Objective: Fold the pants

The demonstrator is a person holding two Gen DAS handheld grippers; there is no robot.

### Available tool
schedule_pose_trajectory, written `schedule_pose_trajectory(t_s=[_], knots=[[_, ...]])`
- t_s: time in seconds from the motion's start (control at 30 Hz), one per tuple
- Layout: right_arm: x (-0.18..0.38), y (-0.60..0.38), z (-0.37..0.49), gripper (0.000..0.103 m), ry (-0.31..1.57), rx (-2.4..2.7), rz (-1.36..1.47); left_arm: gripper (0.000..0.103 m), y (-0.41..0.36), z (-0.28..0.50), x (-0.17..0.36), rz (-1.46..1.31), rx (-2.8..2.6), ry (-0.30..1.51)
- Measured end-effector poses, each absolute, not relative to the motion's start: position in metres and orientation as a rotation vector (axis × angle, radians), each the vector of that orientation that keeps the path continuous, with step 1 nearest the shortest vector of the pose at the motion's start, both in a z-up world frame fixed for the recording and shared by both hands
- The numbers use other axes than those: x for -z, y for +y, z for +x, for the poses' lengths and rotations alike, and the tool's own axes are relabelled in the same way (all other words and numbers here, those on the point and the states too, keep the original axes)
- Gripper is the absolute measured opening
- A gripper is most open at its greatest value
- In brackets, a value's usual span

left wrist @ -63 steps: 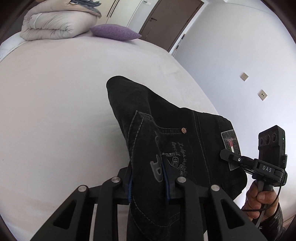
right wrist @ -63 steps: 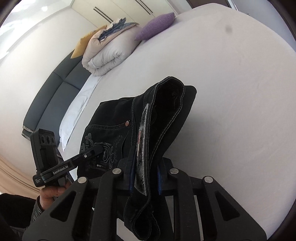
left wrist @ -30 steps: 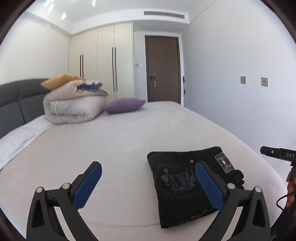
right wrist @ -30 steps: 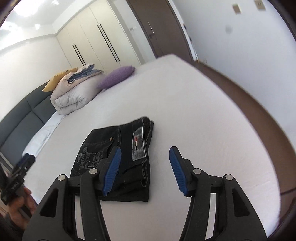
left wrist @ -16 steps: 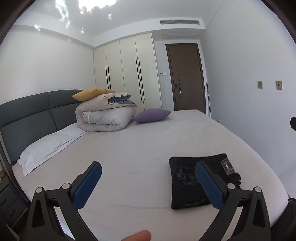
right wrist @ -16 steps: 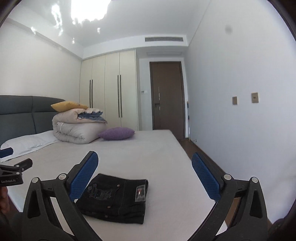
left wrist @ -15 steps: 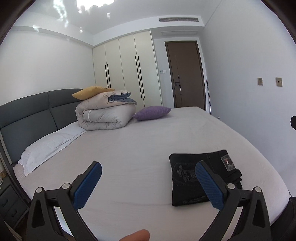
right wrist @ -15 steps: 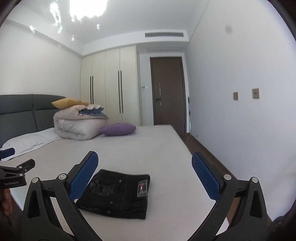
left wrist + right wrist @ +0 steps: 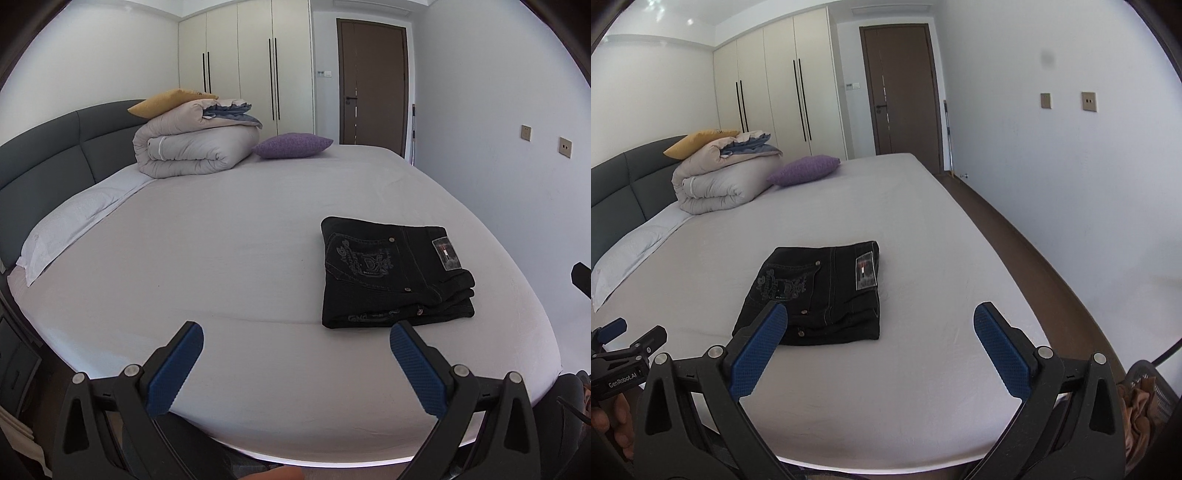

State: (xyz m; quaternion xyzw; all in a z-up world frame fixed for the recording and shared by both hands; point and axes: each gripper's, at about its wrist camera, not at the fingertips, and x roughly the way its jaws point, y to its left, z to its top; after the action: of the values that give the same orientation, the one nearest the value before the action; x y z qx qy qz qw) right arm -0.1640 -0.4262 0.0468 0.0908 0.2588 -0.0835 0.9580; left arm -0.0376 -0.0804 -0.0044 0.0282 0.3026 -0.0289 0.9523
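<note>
Folded pants (image 9: 820, 291) are lying released on the bed (image 9: 923, 229); both grippers' fingers (image 9: 173, 369) (image 9: 1001, 354), now backed off, are gaping wide, empty.

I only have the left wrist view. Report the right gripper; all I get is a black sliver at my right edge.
Observer: The right gripper has just been opening. Its blue pads stand wide apart with nothing between them, and it is held short of the folded black denim pants.
Operator: Check the floor on that side.
Observer: A dark mesh container with tan cloth in it sits off the near right corner of the white-sheeted bed.
Operator: Now look at my gripper from there.
Observer: The left gripper shows side on at the lower left, and a hand is wrapped around its handle.
</note>
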Motion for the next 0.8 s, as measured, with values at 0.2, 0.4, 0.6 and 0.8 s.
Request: schedule_pose_trajectory(t_s=[0.2, 0.4, 0.6, 0.8], knots=[[-0.028, -0.421, -0.146, 0.103, 0.588, 0.142, 0.184, 0.103, -0.088, -0.036, 0.018, 0.065, 0.072, 0.657], [-0.019, -0.411, -0.139, 0.103, 0.624, 0.100, 0.161, 0.103, -0.086, -0.035, 0.021, 0.063, 0.065, 0.671], [-0.014, -0.409, -0.133, 0.103, 0.645, 0.086, 0.152, 0.103, -0.083, -0.034, 0.025, 0.059, 0.056, 0.684], [-0.011, -0.408, -0.129, 0.103, 0.658, 0.087, 0.153, 0.103, -0.082, -0.033, 0.029, 0.060, 0.055, 0.696]])
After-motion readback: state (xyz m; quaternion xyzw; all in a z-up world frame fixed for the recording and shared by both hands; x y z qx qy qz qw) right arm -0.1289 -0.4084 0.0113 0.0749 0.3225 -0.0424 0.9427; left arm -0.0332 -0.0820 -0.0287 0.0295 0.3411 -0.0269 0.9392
